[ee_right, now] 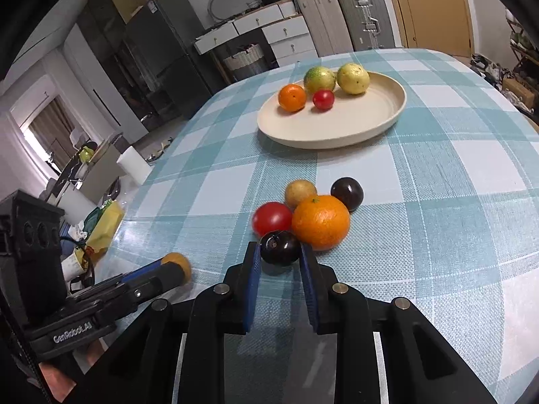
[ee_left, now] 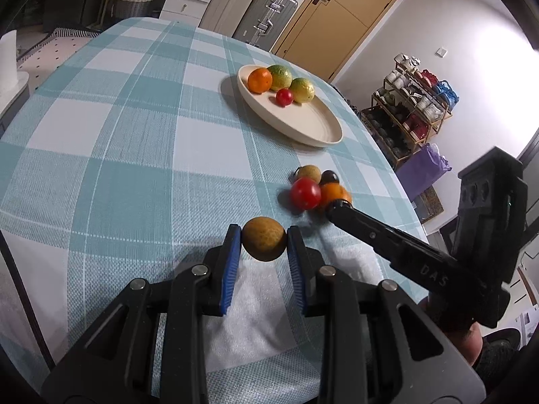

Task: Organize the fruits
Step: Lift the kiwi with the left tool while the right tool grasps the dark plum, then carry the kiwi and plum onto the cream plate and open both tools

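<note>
My left gripper (ee_left: 264, 244) is shut on a round tan-brown fruit (ee_left: 263, 238), just above the checked tablecloth; it also shows in the right wrist view (ee_right: 177, 262). My right gripper (ee_right: 280, 252) is shut on a dark plum (ee_right: 279, 247) beside a big orange (ee_right: 320, 222), a red tomato (ee_right: 271, 219), a small tan fruit (ee_right: 300, 193) and a second dark plum (ee_right: 347, 193). A cream plate (ee_right: 337, 128) holds an orange (ee_right: 291, 97), a tomato (ee_right: 323, 99) and two yellow-green fruits (ee_right: 319, 79). In the left wrist view the plate (ee_left: 303, 124) lies beyond the pile (ee_left: 306, 193).
The table with the blue-and-white checked cloth (ee_left: 134, 134) drops off at the right edge near a shelf rack (ee_left: 414, 107). Suitcases (ee_right: 363, 17), drawers and a door stand behind the table. A white roll (ee_right: 133, 165) stands left of it.
</note>
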Demonstrator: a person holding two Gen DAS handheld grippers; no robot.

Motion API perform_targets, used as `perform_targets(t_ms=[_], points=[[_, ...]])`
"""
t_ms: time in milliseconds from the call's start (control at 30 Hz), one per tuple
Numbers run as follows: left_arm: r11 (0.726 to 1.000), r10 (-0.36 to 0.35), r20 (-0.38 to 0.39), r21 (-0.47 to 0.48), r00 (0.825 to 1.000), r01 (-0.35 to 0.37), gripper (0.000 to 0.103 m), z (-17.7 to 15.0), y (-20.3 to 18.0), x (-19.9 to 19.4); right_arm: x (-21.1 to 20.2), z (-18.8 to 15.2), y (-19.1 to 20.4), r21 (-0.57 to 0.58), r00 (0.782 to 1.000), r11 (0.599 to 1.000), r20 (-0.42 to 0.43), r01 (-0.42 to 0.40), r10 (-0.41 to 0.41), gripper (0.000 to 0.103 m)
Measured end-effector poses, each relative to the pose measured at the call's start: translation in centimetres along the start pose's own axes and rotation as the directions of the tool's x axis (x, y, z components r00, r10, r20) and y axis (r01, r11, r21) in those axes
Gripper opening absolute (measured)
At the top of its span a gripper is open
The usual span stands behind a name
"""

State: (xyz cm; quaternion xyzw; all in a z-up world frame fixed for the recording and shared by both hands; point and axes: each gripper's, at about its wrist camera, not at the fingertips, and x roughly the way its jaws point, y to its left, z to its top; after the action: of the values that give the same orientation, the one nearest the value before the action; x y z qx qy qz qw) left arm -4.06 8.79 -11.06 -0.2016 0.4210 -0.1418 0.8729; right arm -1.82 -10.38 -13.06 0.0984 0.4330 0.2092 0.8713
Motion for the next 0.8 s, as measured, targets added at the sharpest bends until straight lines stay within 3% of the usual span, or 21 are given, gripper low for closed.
perform_targets(t_ms=[400, 800], points=[[0.999, 0.010, 0.002, 0.037, 1.000, -0.010, 0.025, 2.7, -1.9, 1.1, -2.8, 0.6, -0.7, -0.001, 0.990, 0.996, 0.108, -0.086, 0.085, 0.024], [0.997, -0.006, 0.027, 0.080, 1.000, 0.004, 0.025, 9.4, -5.0, 3.8, -3.9, 4.3, -5.3, 0.055, 0.975, 0.992, 0.199, -0.111, 0.098, 0.024]])
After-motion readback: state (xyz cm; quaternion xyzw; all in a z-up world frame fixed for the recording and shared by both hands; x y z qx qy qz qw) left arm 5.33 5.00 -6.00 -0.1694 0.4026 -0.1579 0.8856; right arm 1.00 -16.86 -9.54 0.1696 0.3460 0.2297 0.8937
